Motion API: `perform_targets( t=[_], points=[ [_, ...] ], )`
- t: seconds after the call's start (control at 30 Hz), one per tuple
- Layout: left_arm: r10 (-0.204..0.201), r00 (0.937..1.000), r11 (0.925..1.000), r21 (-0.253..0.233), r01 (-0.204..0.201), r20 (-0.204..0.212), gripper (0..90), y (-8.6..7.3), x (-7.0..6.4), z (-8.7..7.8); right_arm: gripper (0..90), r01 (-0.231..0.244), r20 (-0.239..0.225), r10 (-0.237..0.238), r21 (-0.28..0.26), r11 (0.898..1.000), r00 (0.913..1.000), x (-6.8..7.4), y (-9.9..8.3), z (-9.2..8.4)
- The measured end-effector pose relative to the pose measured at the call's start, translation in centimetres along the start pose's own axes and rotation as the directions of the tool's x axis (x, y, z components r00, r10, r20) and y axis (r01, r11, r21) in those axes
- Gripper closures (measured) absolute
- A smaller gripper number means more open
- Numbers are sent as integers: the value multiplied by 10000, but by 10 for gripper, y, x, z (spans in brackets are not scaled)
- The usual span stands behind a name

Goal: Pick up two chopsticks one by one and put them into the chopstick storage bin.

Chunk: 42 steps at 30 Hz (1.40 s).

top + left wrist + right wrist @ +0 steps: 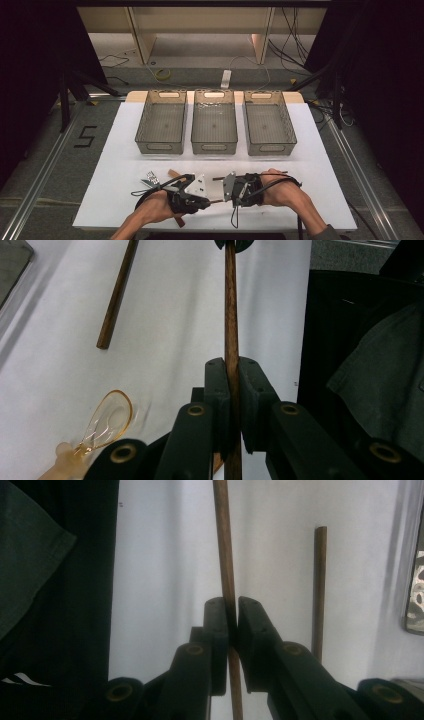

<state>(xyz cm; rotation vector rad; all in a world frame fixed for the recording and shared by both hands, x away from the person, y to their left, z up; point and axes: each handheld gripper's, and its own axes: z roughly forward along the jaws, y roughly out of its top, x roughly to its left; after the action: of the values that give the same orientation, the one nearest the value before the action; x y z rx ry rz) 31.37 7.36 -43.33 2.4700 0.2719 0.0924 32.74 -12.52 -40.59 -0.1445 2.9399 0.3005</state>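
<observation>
Two Grippers Clamp One Wooden Stick Between Them

Both grippers meet at the near edge of the white table [125, 130], facing each other. The left gripper [233, 390] has its two black jaws closed on a thin brown wooden stick [230, 315]; the stick runs straight up between the pads and on toward the other gripper's tips at the top of the left gripper view. The right gripper [232, 625] likewise has its jaws pressed onto the same stick, which rises between them in the right gripper view. From the high view, the stick spans the short gap between the two tools, held level just above the table surface, with each hand wrapped around its gripper.

A second wooden stick [117, 292] lies flat on the table, apart from the held one and roughly alongside it; it also appears beside the right gripper's jaws. A clear amber plastic spoon [107, 420] rests on the table near the left gripper, bowl upward, not touching either stick.

Three grey mesh baskets stand in a row farther back on the table: the left basket [141, 125], the middle basket [214, 147] and the right basket [290, 127]. They sit just beside one another, well apart from the grippers.
</observation>
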Motion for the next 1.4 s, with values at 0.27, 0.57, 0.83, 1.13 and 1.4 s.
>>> perform_targets(
  t=[0.27,0.57,0.83,1.13,1.4],
  points=[
    [-258,9987,9996,-143,251,-446,838,-4,6,-5,568,-1125,440,1180,-1129,9872,9920,-12,-14,-21],
    [-787,9894,9968,-211,767,-1218,839,-9,14,-14,386,-3048,666,3436,-3277,8943,9367,-26,-33,-28],
    [-1810,9659,9828,-701,1707,-1850,839,-14,25,-26,363,-4096,675,5239,-5424,7336,8491,-22,-44,-36],
    [-3106,9161,9476,-1582,2775,-2536,839,-24,39,-42,306,-4906,436,6129,-5558,6711,7890,-20,-59,-20],
    [-3786,8769,9176,-2439,3138,-2962,839,-29,47,-56,275,-5491,-185,7138,-6529,5217,7001,-15,-74,-12]
  ],
)
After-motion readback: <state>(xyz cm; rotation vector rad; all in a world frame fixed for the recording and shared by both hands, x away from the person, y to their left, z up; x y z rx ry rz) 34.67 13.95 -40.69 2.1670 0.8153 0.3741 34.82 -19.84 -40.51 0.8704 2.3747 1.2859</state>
